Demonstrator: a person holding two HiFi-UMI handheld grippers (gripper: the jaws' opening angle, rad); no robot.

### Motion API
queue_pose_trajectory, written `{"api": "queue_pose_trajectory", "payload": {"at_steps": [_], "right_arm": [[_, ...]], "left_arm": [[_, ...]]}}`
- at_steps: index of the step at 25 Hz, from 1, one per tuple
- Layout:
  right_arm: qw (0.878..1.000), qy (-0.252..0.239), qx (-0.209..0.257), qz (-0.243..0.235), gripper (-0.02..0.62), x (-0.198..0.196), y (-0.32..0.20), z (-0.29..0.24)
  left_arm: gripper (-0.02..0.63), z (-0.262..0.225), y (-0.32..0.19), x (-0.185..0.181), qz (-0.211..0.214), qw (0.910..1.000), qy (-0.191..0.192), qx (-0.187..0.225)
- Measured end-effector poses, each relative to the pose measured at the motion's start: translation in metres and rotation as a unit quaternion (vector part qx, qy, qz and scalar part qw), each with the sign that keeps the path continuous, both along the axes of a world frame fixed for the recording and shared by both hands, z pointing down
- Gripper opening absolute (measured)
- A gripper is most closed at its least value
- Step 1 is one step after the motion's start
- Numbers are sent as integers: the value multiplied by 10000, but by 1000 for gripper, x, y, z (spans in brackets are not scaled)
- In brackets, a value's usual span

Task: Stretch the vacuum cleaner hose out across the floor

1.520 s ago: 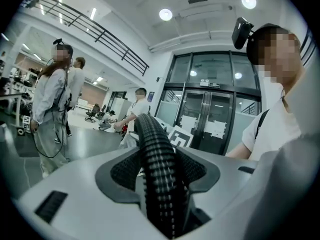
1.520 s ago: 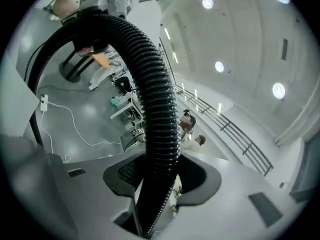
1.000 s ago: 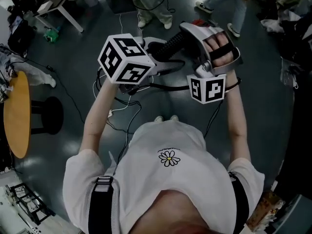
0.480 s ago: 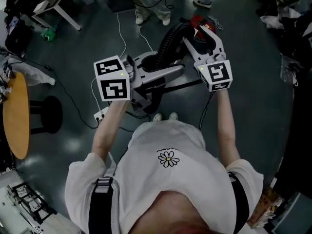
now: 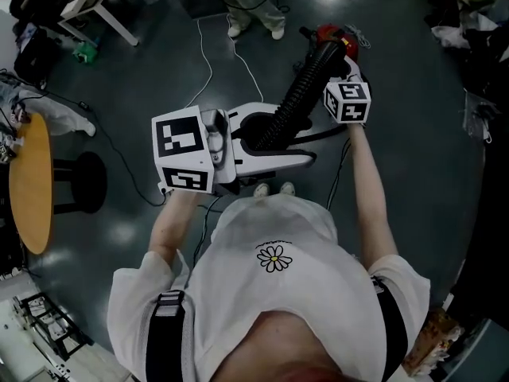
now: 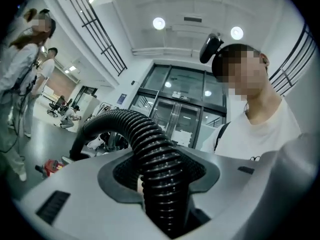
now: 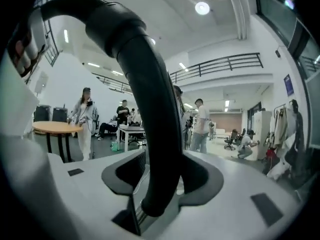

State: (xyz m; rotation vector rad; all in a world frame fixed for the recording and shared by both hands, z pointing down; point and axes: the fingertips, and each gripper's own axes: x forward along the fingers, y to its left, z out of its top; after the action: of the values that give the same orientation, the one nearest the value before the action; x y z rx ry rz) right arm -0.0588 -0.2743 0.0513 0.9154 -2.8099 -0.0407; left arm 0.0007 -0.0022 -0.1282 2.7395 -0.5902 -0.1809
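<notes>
A black ribbed vacuum hose (image 5: 294,106) runs from my left gripper (image 5: 274,142) up and right to my right gripper (image 5: 338,74). Just beyond lies the red vacuum cleaner (image 5: 334,34) on the floor. In the left gripper view the ribbed hose (image 6: 150,149) fills the notch of the left gripper (image 6: 160,184), which is shut on it. In the right gripper view a smooth black curved tube (image 7: 145,84) of the hose stands between the jaws of the right gripper (image 7: 160,184). Those jaws have just been opening a little, with the tube still held between them.
White cables (image 5: 207,62) trail over the dark floor in front of me. A round wooden table (image 5: 28,185) and a black stool (image 5: 75,185) stand at the left. People (image 5: 250,6) stand at the far side beside a white table (image 5: 95,6). Clutter lines the right edge.
My right gripper has rolled and moved away from me toward the red vacuum cleaner. The left gripper shifted left and nearer. The hose between them now lies straighter.
</notes>
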Motion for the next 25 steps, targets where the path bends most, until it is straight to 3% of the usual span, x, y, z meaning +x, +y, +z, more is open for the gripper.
{"api": "queue_pose_trajectory", "payload": {"at_steps": [1, 2, 7, 10, 14, 17, 20, 25], "right_arm": [[9999, -2, 53, 135, 218, 5, -6, -7], [9996, -49, 89, 275, 170, 10, -8, -18], [9942, -255, 804, 672, 167, 35, -8, -89], [9840, 67, 1480, 985, 167, 54, -7, -129], [9543, 801, 2507, 1415, 167, 84, 21, -175], [9202, 1521, 3393, 1223, 168, 81, 66, -203], [8783, 2336, 4066, 930, 168, 73, 114, -214], [8488, 2849, 4375, 834, 169, 95, 210, -196]], "left_arm": [[197, 4, 2, 0, 26, 9999, -145, -13], [198, 8, 4, -2, 50, 9996, -275, -43], [198, 21, 20, -2, 219, 9980, -588, 87], [198, 15, 27, 2, 493, 9979, -414, 75], [198, 11, 51, 3, 1298, 9915, 12, -72], [198, 11, 71, 6, 1924, 9800, 452, -236], [198, 7, 87, 7, 2535, 9600, 1063, -535], [198, 3, 160, 37, 3456, 9235, 1532, -647]]}}
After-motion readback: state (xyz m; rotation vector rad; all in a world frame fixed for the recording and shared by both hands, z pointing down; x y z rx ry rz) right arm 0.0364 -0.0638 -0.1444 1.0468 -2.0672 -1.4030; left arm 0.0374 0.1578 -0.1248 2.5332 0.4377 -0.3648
